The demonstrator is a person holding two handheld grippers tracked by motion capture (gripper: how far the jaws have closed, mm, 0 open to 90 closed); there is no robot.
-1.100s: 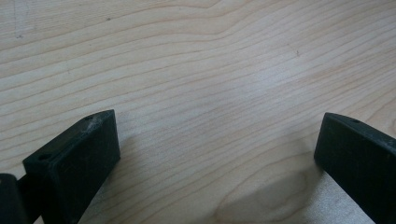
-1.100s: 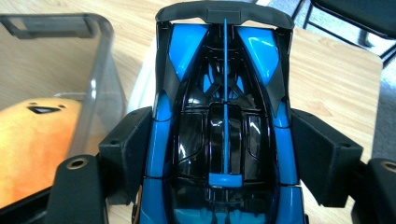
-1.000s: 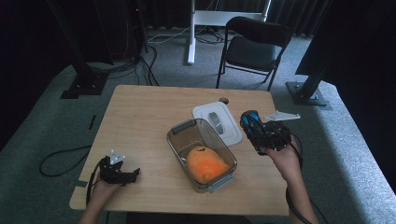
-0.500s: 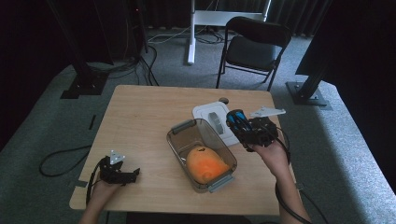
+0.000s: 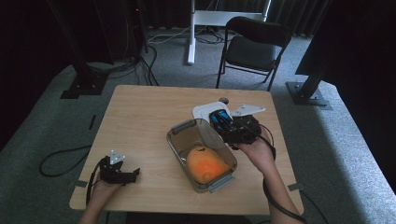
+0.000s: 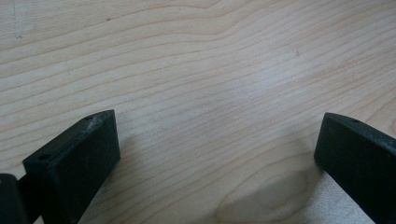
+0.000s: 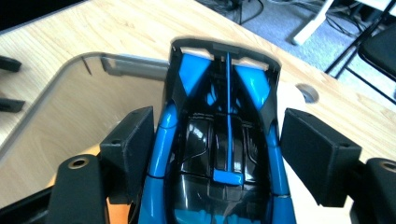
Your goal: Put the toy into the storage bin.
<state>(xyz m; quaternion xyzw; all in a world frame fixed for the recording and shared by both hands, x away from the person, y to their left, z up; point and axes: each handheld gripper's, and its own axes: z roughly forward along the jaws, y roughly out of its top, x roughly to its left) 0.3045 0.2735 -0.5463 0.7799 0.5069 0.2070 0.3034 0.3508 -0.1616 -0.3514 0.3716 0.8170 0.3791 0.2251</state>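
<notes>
Holding a blue and black toy car (image 7: 219, 140) in my right claw (image 5: 223, 122), pinched by its sides, and I've got it up over the far rim of the clear container (image 5: 180, 140) that sits mid-tabletop, a bit toward the right edge. So my read is the pick-up part is done and what's left is lowering the car into the tub and letting go. After that probably the lid, but that's just my guess.

Going left to right across the tabletop (image 5: 140, 116):

- My left claw (image 5: 122, 175) is parked near the front left corner, sitting on the wood, jaws spread wide with nothing but bare tabletop between them in the left gripper view. It's not doing anything right now.
- Then the container, with one orange thing (image 5: 205, 163) already inside at the near end. Looks like a plush or a soft fruit, can't really tell which.
- Right behind the tub, toward the far right corner, the white lid (image 5: 205, 111) lies flat, partly under my right claw and the car.

Count: one car, one container, one lid, one orange thing, two claws. The car isn't in the tub yet, it's hanging above the rim, nose pointing away from me.
</notes>
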